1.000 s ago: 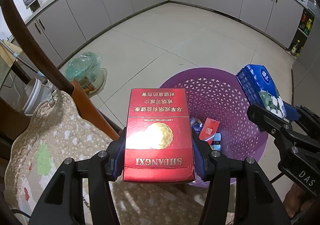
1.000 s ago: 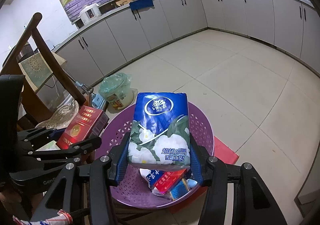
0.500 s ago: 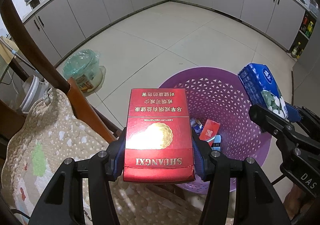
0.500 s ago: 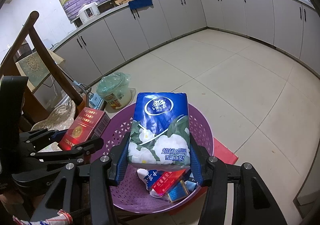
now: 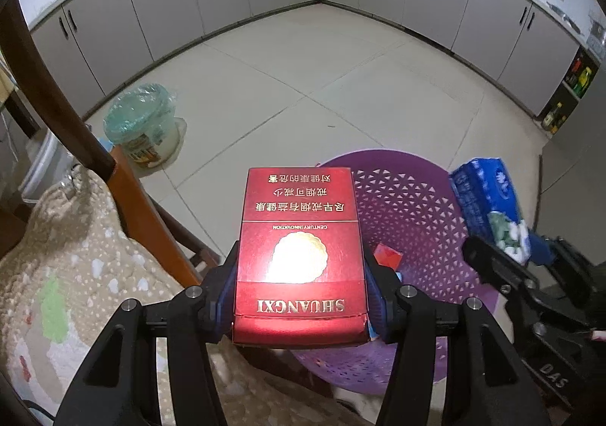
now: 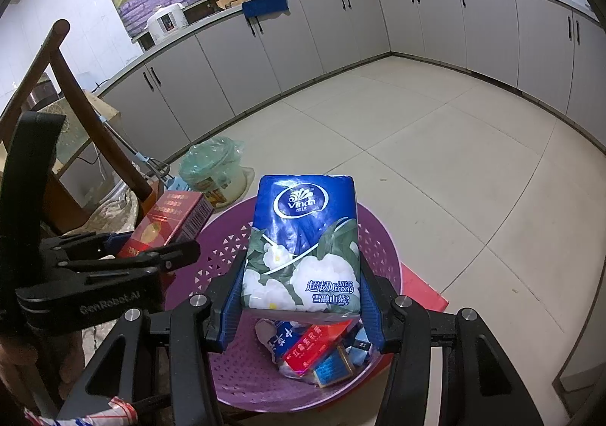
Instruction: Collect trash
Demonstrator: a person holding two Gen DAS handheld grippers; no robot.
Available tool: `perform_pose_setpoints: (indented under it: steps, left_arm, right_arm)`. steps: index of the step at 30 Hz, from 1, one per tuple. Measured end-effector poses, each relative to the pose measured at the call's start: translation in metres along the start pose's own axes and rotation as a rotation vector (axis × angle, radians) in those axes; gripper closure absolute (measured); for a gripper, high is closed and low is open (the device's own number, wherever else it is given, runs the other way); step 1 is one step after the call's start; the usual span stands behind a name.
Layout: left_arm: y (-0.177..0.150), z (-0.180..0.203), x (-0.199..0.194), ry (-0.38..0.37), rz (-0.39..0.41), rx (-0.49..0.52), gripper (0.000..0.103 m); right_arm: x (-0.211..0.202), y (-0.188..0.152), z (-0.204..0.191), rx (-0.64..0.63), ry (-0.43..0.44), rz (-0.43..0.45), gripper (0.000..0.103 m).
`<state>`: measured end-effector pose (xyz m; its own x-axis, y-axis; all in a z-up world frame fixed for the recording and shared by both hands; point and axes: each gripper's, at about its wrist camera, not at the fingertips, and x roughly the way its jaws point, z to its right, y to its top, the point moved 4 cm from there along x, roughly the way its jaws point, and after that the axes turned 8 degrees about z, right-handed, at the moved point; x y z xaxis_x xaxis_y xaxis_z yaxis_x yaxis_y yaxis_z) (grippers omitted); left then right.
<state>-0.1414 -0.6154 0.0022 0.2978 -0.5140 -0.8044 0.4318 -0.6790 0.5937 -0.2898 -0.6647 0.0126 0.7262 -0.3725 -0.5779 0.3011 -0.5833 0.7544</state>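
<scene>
The left gripper (image 5: 301,293) has its fingers clamped on a flat red cardboard cigarette carton (image 5: 299,255), whose far end overhangs the near rim of the round purple perforated plastic basket (image 5: 416,214). The right gripper (image 6: 301,306) has its fingers clamped on a blue plastic-wrapped tissue pack (image 6: 303,244) above the basket's open middle.

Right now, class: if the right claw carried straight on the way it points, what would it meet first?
Probably the purple basket: the right claw, shut on the blue tissue pack, aims down into it, likely reaching the trash inside first. Depth is uncertain.
</scene>
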Motion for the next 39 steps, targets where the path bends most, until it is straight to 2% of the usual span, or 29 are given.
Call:
perform_pose_setpoints:
  steps: [2, 4, 7, 14, 17, 20, 26, 31, 35, 39]
  left_arm:
    - [-0.001, 0.001, 0.0, -0.02, -0.002, -0.005, 0.048]
    - [-0.002, 0.001, -0.001, -0.031, -0.001, -0.007, 0.039]
    - [-0.004, 0.0, -0.006, -0.038, 0.018, -0.014, 0.031]
    - [-0.006, -0.002, -0.029, -0.024, 0.065, -0.006, 0.03]
    - [-0.008, -0.003, -0.048, 0.005, 0.113, 0.001, 0.028]
    - [-0.01, -0.006, -0.074, 0.067, 0.18, -0.003, 0.027]
    - [-0.013, -0.012, -0.117, 0.114, 0.282, -0.038, 0.019]
    - [-0.02, -0.02, -0.162, 0.213, 0.429, -0.048, 0.005]
    - [-0.026, -0.025, -0.194, 0.279, 0.512, -0.05, 0.002]
    - [-0.027, -0.028, -0.216, 0.316, 0.557, -0.054, 0.001]
  right_arm:
    - [0.003, 0.0, 0.001, 0.007, 0.004, -0.006, 0.046]
    - [0.005, -0.001, 0.001, 0.009, 0.004, -0.01, 0.046]
    - [0.005, 0.001, 0.003, 0.017, 0.0, -0.005, 0.044]
    - [-0.004, 0.004, 0.009, 0.038, -0.009, 0.01, 0.038]
    - [-0.009, 0.004, 0.011, 0.046, -0.003, 0.014, 0.037]
    - [-0.017, 0.002, 0.009, 0.048, -0.004, 0.016, 0.037]
    - [-0.035, -0.001, 0.0, 0.043, -0.005, 0.027, 0.034]
    - [-0.053, -0.005, -0.011, 0.057, 0.004, 0.041, 0.033]
    - [-0.067, -0.004, -0.021, 0.041, 0.003, 0.055, 0.031]
    - [-0.083, -0.005, -0.032, 0.032, 0.007, 0.072, 0.031]
